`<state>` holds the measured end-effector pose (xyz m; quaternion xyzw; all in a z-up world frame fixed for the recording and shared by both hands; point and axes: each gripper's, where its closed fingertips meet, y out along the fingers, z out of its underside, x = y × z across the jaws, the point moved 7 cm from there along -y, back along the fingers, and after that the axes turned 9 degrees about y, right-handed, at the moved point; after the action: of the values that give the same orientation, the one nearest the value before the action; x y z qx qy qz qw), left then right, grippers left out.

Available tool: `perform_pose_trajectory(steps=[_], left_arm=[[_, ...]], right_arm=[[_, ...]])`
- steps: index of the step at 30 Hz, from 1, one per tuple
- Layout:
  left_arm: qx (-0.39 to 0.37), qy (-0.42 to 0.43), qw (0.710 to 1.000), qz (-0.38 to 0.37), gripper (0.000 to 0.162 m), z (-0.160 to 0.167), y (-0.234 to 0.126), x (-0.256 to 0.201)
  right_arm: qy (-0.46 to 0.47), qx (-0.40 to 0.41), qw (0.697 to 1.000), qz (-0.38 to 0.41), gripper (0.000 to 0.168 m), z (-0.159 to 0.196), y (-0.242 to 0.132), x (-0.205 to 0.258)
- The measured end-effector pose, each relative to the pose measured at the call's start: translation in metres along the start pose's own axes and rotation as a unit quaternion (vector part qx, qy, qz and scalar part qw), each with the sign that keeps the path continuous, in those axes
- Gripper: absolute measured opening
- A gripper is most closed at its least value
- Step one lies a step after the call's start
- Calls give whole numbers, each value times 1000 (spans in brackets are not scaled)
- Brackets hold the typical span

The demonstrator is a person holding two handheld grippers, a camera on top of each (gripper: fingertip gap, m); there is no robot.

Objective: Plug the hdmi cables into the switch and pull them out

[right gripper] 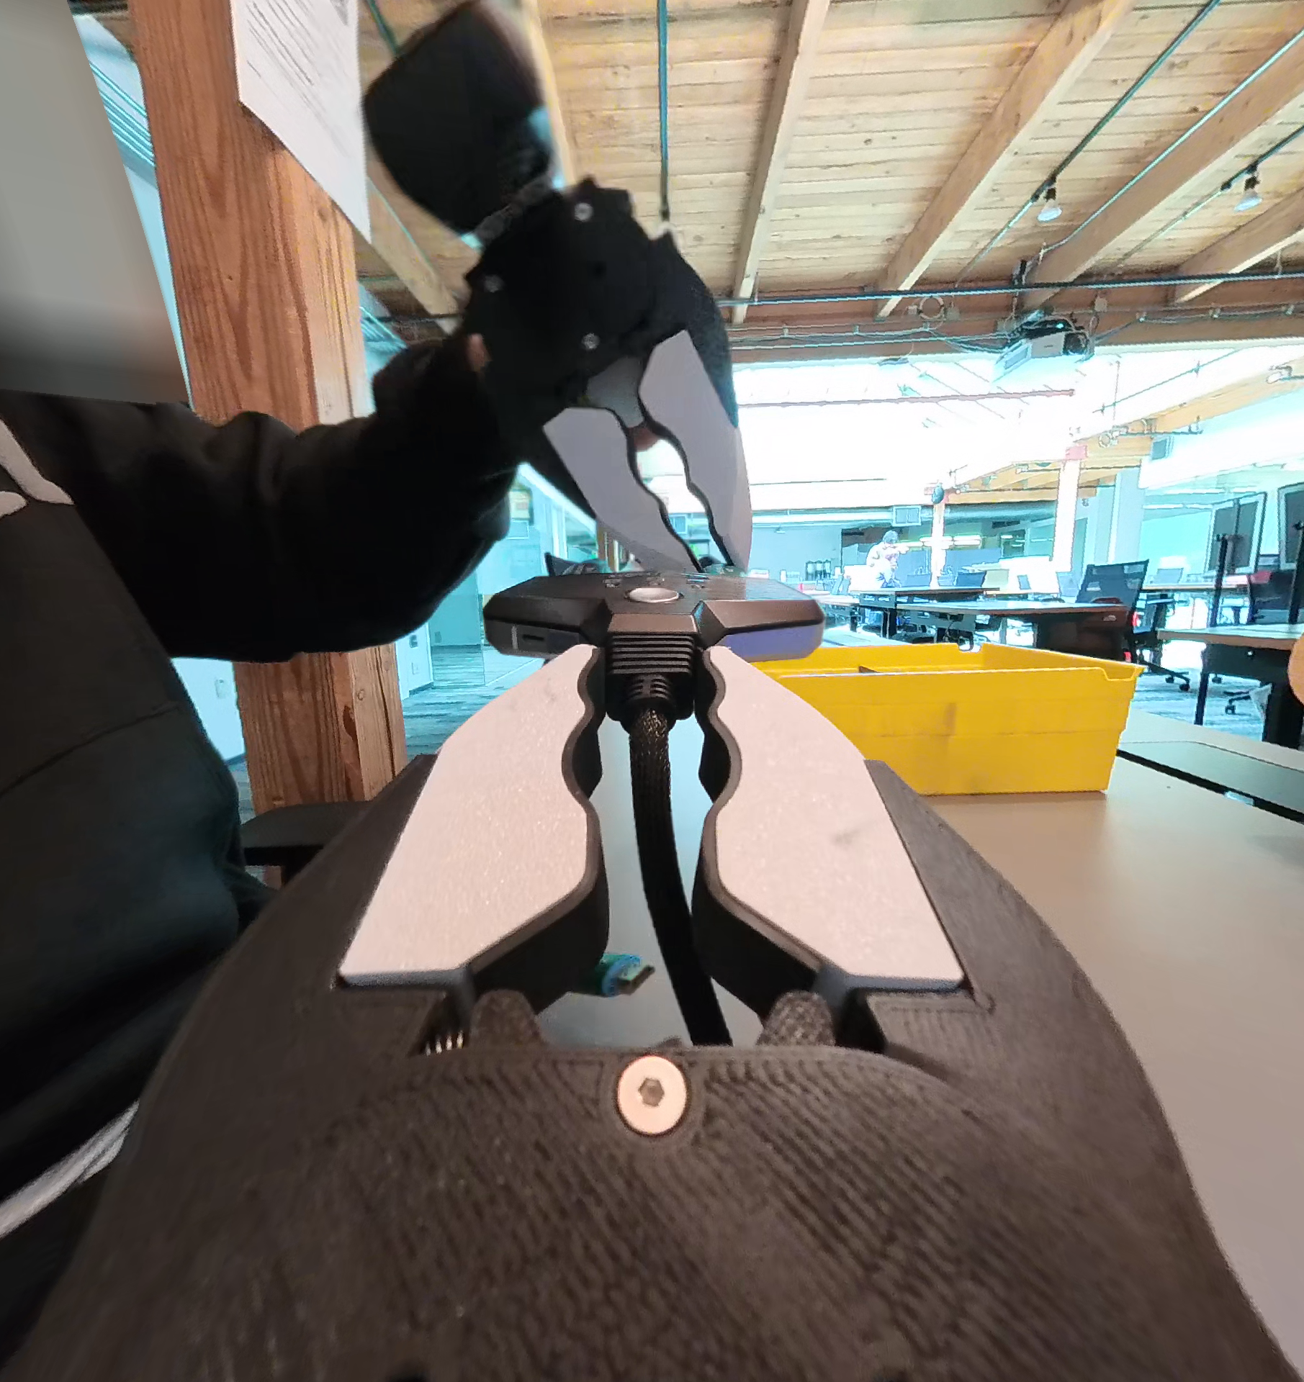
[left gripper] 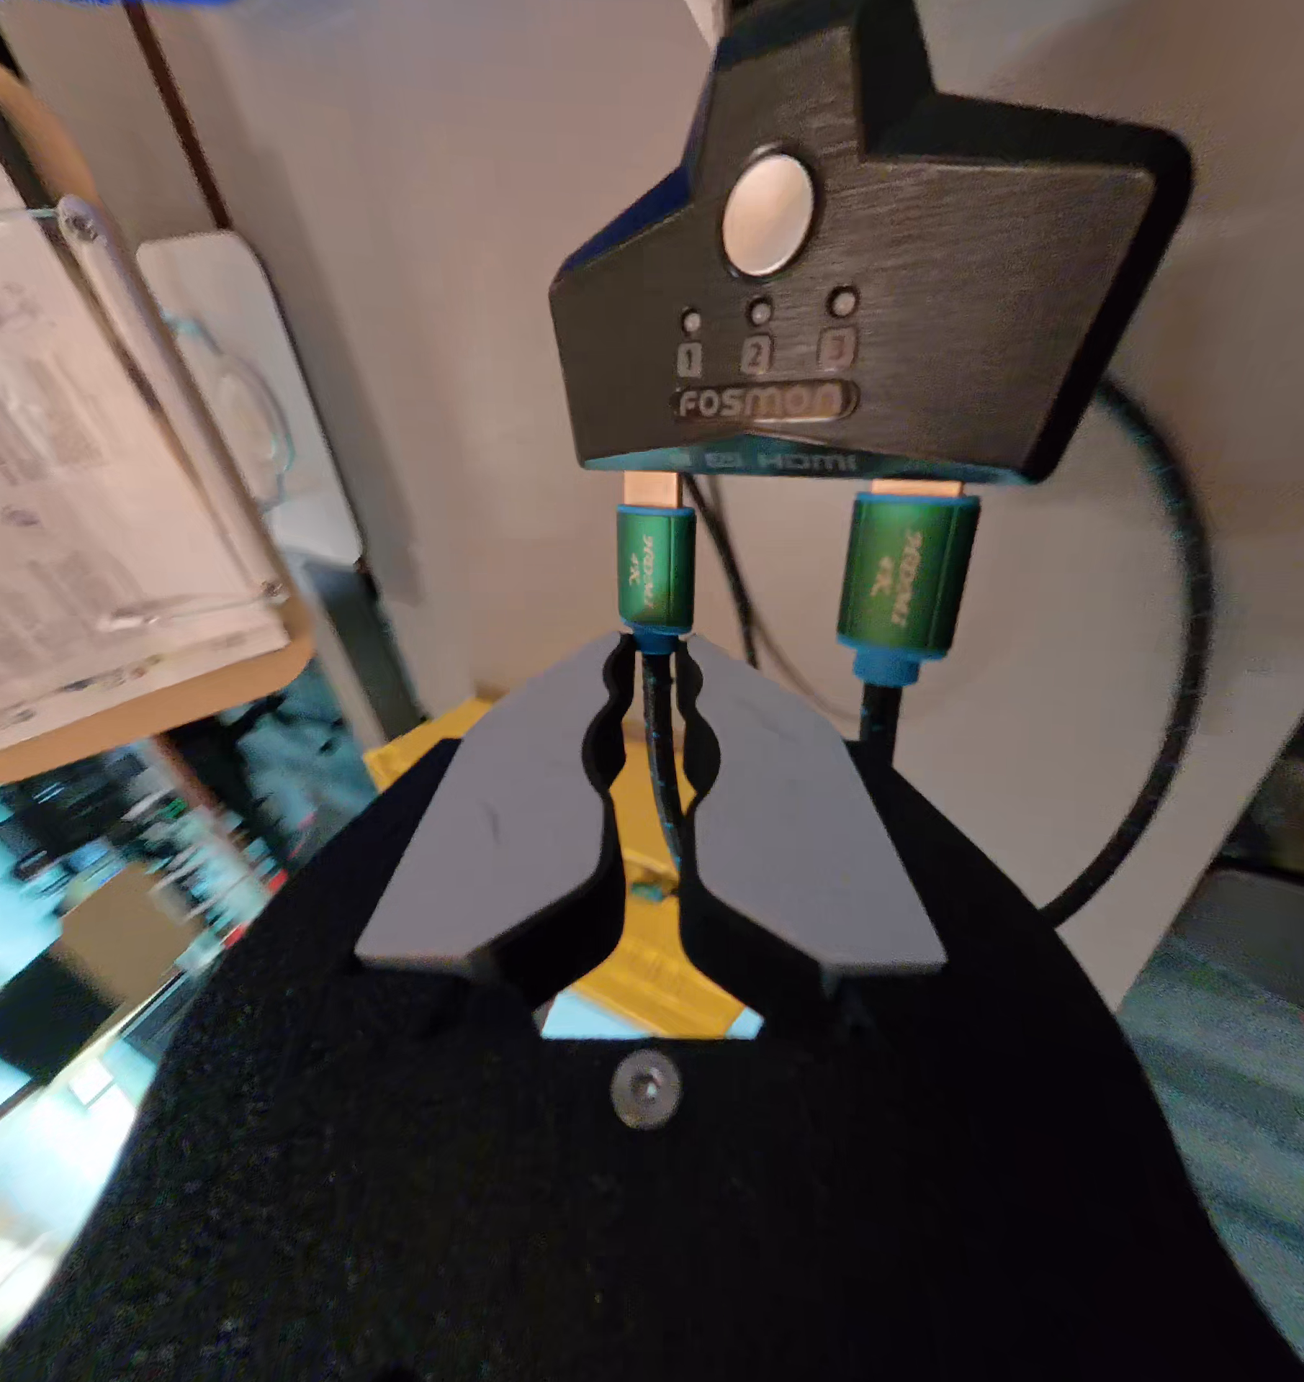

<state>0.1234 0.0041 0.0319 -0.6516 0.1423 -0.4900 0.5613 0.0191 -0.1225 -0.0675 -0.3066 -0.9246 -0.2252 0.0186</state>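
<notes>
The black HDMI switch (left gripper: 858, 299) with a round silver button is held in the air. My right gripper (right gripper: 652, 662) is shut on the ribbed collar of its braided tail cable (right gripper: 660, 822); the switch (right gripper: 652, 606) sits just past the fingertips. Two green HDMI plugs are at its ports. The right plug (left gripper: 907, 583) is seated deep. The left plug (left gripper: 656, 568) shows more of its gold tip. My left gripper (left gripper: 652, 647) is shut on the left plug's cable (left gripper: 663, 748), right behind its blue boot. A third green plug (right gripper: 619, 976) lies loose on the table.
A yellow bin (right gripper: 948, 718) stands on the grey table (right gripper: 1157, 935) beyond the switch. A wooden post (right gripper: 260, 374) and a person's black sleeve (right gripper: 297, 523) are on the left. A clear paper holder (left gripper: 72, 449) hangs on the left in the left wrist view.
</notes>
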Motion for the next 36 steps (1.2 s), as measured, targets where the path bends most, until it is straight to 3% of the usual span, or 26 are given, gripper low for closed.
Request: perform_pose_trajectory(steps=[1, 7, 14, 17, 20, 32, 36], left_arm=[[-39, -19, 999, 21, 10, 3, -2, 1], [-259, -117, 953, 106, 18, 21, -10, 0], [-354, -151, 919, 85, 13, 32, -2, -9], [-372, -169, 910, 75, 10, 32, 2, -10], [-369, -169, 911, 77, 19, 30, 8, -13], [-405, -189, 888, 110, 16, 32, 13, -15], [-359, -161, 916, 81, 11, 32, 13, -16]], right_arm=[[-4, -1, 1000, -5, 22, -1, 0, 1], [-20, -21, 999, -24, 22, -6, -3, 7], [-28, -24, 999, -31, 22, -6, -2, 9], [-25, -24, 999, -32, 22, -5, -2, 9], [-28, -16, 999, -37, 22, -3, 1, 10], [-31, -15, 999, -37, 22, -3, 0, 10], [-35, -6, 999, -29, 23, 0, 2, 10]])
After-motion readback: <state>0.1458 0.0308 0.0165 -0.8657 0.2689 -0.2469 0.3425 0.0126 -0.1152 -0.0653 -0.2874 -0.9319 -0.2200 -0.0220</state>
